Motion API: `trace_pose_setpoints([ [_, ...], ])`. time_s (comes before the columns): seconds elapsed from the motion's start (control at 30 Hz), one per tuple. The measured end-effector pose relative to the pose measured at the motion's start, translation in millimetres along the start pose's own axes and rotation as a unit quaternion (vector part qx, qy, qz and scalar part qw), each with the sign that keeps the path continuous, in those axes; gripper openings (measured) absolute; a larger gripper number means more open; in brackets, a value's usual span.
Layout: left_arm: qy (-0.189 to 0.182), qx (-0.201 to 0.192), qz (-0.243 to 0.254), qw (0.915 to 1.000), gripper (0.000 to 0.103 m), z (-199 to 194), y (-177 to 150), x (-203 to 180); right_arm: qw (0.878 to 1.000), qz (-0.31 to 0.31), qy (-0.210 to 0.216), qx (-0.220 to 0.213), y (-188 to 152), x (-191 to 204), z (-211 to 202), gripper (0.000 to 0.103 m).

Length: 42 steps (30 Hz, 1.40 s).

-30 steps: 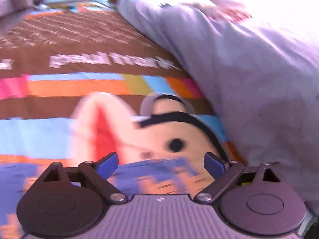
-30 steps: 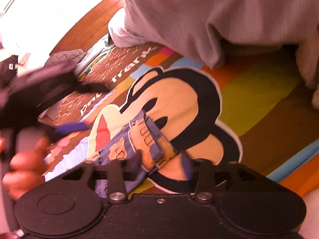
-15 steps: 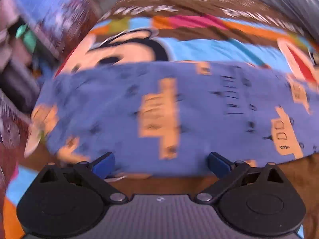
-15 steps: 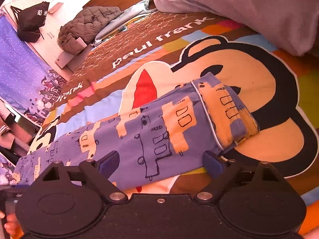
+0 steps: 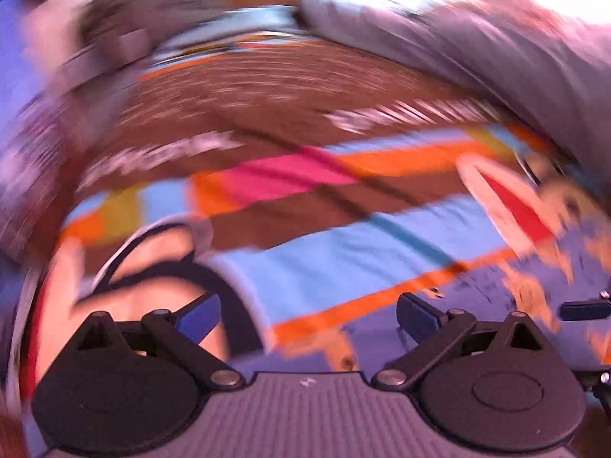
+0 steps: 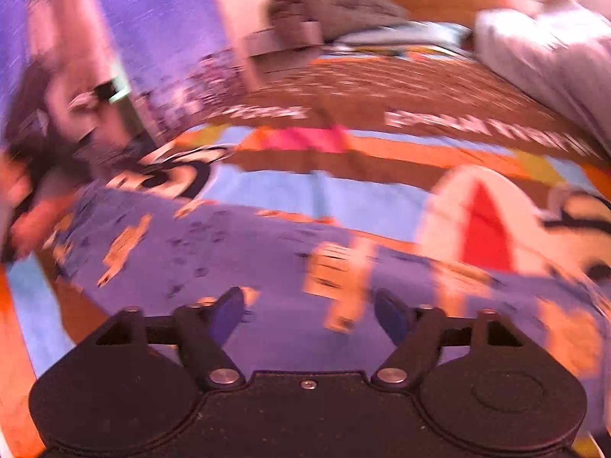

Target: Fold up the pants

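Both views pretty blurry. Pants point(image 6: 267, 259) spread flat across the bedspread point(image 6: 382, 191), running left to right under the right claw point(image 6: 311, 315). Right claw wide open, gripping nothing. Left claw point(image 5: 307, 318) also wide open and empty, pants point(image 5: 496, 297) off to its right.

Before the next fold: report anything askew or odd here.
Nothing stands out. The pants lie stretched flat along the bedspread, both grippers open and empty. Motion blur hides wrinkles.
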<state>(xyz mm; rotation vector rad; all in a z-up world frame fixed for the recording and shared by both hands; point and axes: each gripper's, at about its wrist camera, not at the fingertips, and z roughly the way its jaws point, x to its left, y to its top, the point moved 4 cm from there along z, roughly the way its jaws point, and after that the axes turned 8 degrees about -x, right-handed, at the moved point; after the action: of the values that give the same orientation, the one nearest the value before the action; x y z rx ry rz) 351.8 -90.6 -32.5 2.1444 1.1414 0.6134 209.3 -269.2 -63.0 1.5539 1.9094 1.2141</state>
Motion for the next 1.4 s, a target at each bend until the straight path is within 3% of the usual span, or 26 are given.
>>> trace_pose_setpoints([
  [0.07, -0.018, 0.019, 0.062, 0.9977, 0.094, 18.2, 0.6, -13.9, 0.999, -0.031, 0.03, 0.015, -9.0, 14.9, 6.0, 0.059],
  [0.1, -0.029, 0.035, 0.089, 0.995, 0.086, 26.2, -2.1, -20.8, 0.998, -0.042, 0.039, 0.028, -15.5, 19.3, 9.1, 0.058],
  [0.2, -0.036, 0.068, 0.128, 0.9888, 0.041, 36.8, -17.3, -36.5, 0.998, -0.035, 0.045, 0.039, -15.9, 20.8, 13.5, 0.058],
  [0.23, -0.034, 0.061, 0.129, 0.9892, 0.031, 34.3, -23.2, -38.5, 0.998, -0.023, 0.049, 0.04, -15.5, 17.3, 14.7, 0.058],
  [0.3, -0.021, 0.044, 0.131, 0.9901, 0.019, 24.3, -30.4, -47.8, 0.998, 0.005, 0.055, 0.043, -14.7, 8.4, 16.2, 0.058],
  [0.4, 0.066, 0.005, 0.137, 0.9884, 0.02, -1.5, -41.2, -55.5, 0.996, 0.046, 0.062, 0.044, -14.9, -2.5, 15.0, 0.058],
  [0.47, 0.109, -0.017, 0.121, 0.9865, 0.034, -16.3, -49.1, -55.8, 0.996, 0.053, 0.062, 0.043, -15.7, -5.8, 14.4, 0.058],
  [0.5, 0.116, -0.013, 0.085, 0.9896, 0.052, -24.7, -57.2, -52.8, 0.996, 0.052, 0.061, 0.043, -15.7, -5.5, 14.1, 0.058],
  [0.53, 0.105, 0.003, 0.047, 0.9933, 0.062, -29.4, -62.3, -47.4, 0.996, 0.048, 0.06, 0.043, -17.1, -4.6, 11.1, 0.058],
  [0.6, 0.061, 0.037, -0.05, 0.9962, 0.061, -32.6, -79.1, -36.2, 0.997, 0.04, 0.057, 0.043, -18.3, -3.0, 11.2, 0.058],
  [0.67, 0.045, 0.025, -0.113, 0.9923, 0.062, -36.6, -94.0, -28.6, 0.997, 0.039, 0.056, 0.041, -18.6, -2.3, 10.5, 0.058],
  [0.77, 0.052, 0.008, -0.099, 0.9937, 0.062, -37.5, -101.3, -32.0, 0.997, 0.048, 0.051, 0.04, -17.8, -4.4, 12.1, 0.058],
  [0.9, 0.068, 0.015, -0.037, 0.9969, 0.065, -34.0, -97.8, -46.2, 0.994, 0.0, 0.052, 0.093, 0.2, 4.3, 33.5, 0.058],
  [1.0, 0.058, 0.019, -0.066, 0.996, 0.068, -31.1, -97.2, -39.8, 0.991, -0.078, 0.056, 0.094, 38.0, 17.2, 60.0, 0.057],
  [1.07, 0.048, 0.018, -0.089, 0.9947, 0.071, -32.5, -99.3, -34.4, 0.99, -0.093, 0.069, 0.082, 62.8, 20.9, 81.1, 0.057],
  [1.13, 0.028, 0.011, -0.121, 0.9922, 0.081, -32.6, -100.4, -29.2, 0.985, -0.091, 0.114, 0.097, 78.5, 21.3, 109.3, 0.06],
  [1.17, 0.021, 0.009, -0.131, 0.9911, 0.082, -31.4, -101.1, -27.1, 0.978, -0.08, 0.144, 0.13, 80.2, 19.9, 126.6, 0.059],
  [1.23, 0.013, 0.008, -0.143, 0.9897, 0.084, -30.5, -100.9, -25.1, 0.963, -0.025, 0.176, 0.202, 78.0, 12.0, 156.6, 0.047],
  [1.27, 0.011, 0.007, -0.149, 0.9888, 0.084, -31.1, -100.5, -23.6, 0.963, -0.011, 0.172, 0.209, 78.3, 8.8, 162.0, 0.038],
  [1.3, 0.007, 0.005, -0.158, 0.9875, 0.085, -32.3, -100.3, -21.2, 0.965, -0.01, 0.165, 0.203, 79.7, 8.0, 162.7, 0.018],
  [1.4, -0.013, 0.002, -0.209, 0.9778, 0.085, -38.5, -100.1, -6.8, 0.969, -0.036, 0.165, 0.181, 82.6, 15.8, 144.3, 0.008],
])
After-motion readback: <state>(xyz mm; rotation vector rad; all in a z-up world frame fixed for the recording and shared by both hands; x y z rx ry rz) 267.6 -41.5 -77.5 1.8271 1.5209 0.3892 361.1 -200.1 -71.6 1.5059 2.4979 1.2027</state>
